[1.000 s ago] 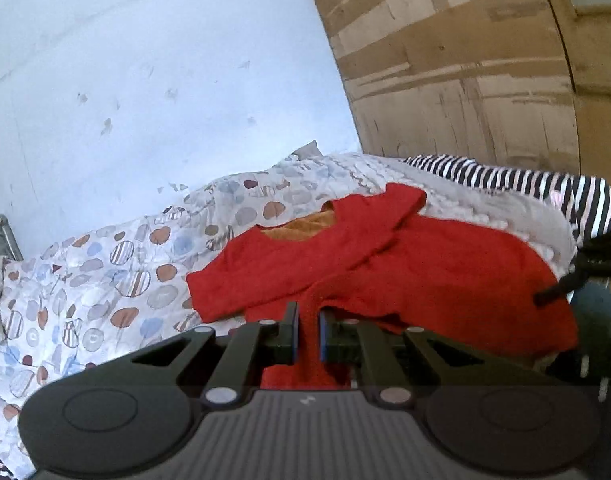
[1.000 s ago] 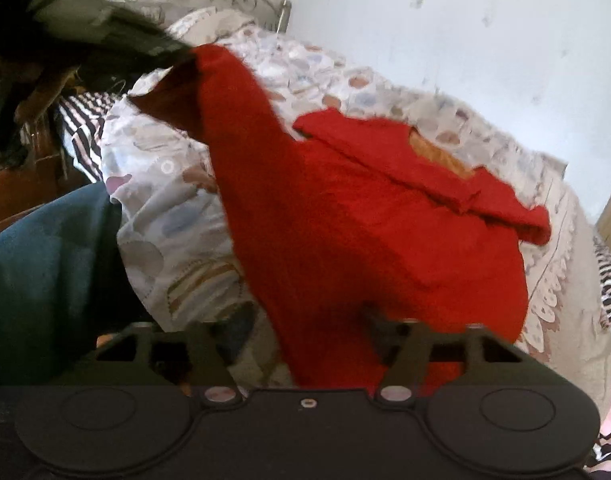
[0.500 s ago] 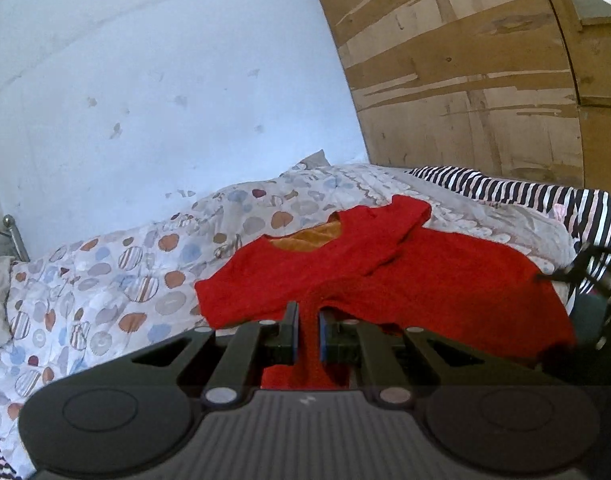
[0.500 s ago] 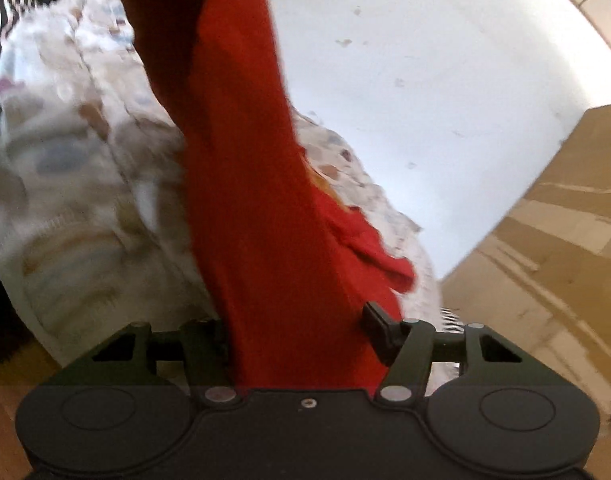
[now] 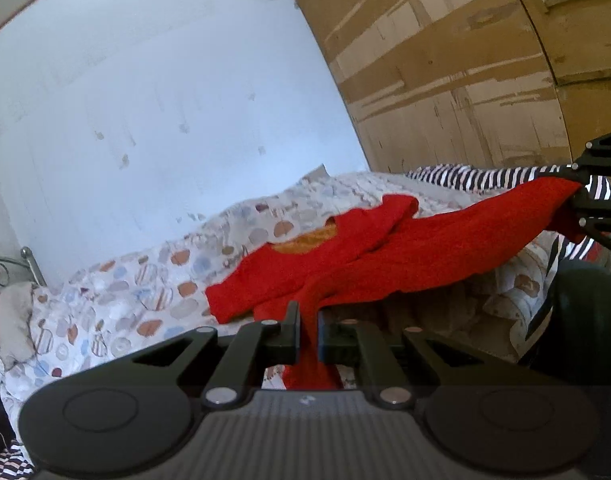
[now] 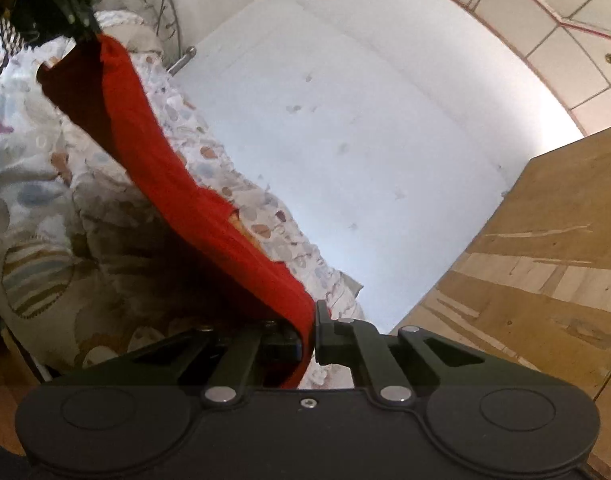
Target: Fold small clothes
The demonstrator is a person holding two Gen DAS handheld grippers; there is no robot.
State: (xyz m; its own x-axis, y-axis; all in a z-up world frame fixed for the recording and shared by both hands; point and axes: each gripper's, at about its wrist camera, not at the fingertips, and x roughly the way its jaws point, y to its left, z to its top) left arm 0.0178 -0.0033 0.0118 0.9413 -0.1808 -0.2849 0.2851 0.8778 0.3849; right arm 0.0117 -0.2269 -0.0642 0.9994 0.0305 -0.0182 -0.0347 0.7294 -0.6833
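A small red garment (image 5: 405, 252) with an orange inner lining lies partly on the bed, its near hem lifted. My left gripper (image 5: 307, 330) is shut on one corner of the hem. My right gripper (image 6: 311, 330) is shut on the other corner, and it shows at the right edge of the left wrist view (image 5: 585, 196). In the right wrist view the red garment (image 6: 177, 184) stretches taut as a band up to my left gripper (image 6: 85, 24) at the top left. The far part with the sleeves rests on the spotted bedcover (image 5: 137, 292).
The bed has a metal headboard (image 6: 165, 12) and a grey pillow (image 5: 17, 316). A black and white striped cloth (image 5: 477, 172) lies at the bed's far end. A white wall (image 5: 165, 100) runs behind the bed and a wooden wardrobe (image 5: 465, 60) stands at the right.
My right gripper has closed on the garment and risen, pulling the hem up off the bed. The cloth is now taut between both grippers. The left gripper has lifted a little.
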